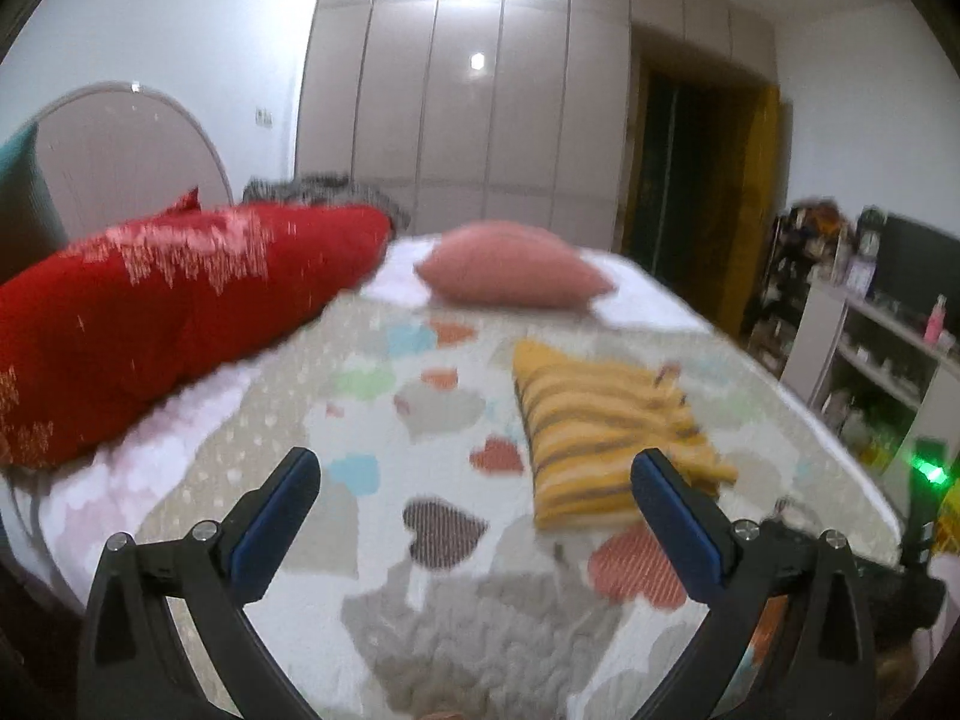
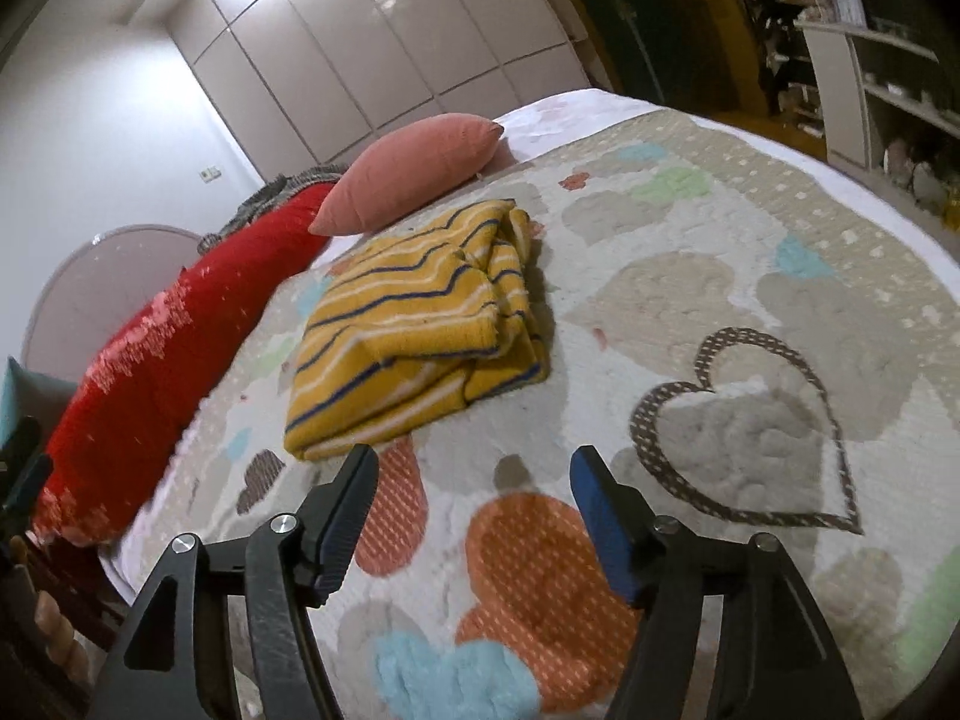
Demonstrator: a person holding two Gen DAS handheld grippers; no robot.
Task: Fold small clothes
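A mustard-yellow knitted garment with dark and white stripes [image 2: 420, 330] lies folded in a compact bundle on the heart-patterned bedspread [image 2: 750, 276], near a pink cushion [image 2: 414, 171]. The left gripper [image 1: 474, 480] hangs above the bed, fingers spread wide, nothing between them. The right gripper [image 2: 474, 477] is just short of the bundle's near edge, fingers parted and clear of it.

One folded striped garment [image 2: 414, 330], one pink cushion [image 2: 414, 171], one red pillow [image 2: 180, 360] — two grippers, left [image 1: 474, 480] and right [image 2: 474, 474]
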